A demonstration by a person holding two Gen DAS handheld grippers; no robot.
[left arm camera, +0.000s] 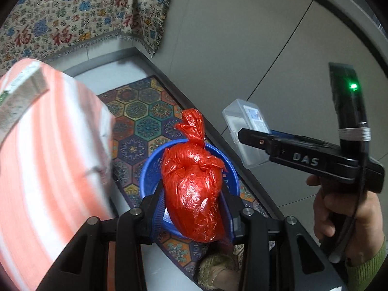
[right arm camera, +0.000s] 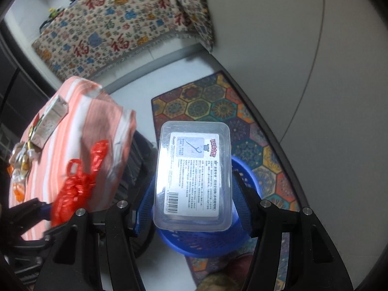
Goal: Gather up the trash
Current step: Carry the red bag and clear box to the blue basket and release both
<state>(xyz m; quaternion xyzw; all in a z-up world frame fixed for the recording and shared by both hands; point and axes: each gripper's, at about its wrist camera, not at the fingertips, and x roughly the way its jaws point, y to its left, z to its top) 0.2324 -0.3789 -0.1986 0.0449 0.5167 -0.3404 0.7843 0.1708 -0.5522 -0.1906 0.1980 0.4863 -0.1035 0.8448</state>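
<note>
The red bag (left arm camera: 194, 194) my left gripper (left arm camera: 194, 208) pinches is thin, crinkled plastic film with a wet-looking gloss, and the box (right arm camera: 192, 177) in my right gripper (right arm camera: 192, 203) is clear, smooth hard plastic with a printed paper label on its lid. Both grippers look like matt black plastic with small bright metal screw heads, and the blue basket (right arm camera: 206, 240) below is shiny plastic mesh pierced with little slots. The striped cover (right arm camera: 80, 121) beside it is soft matt cloth, the mat (right arm camera: 218, 106) looks flat-woven, and the floor (left arm camera: 242, 48) is smooth, faintly glossy tile.
</note>
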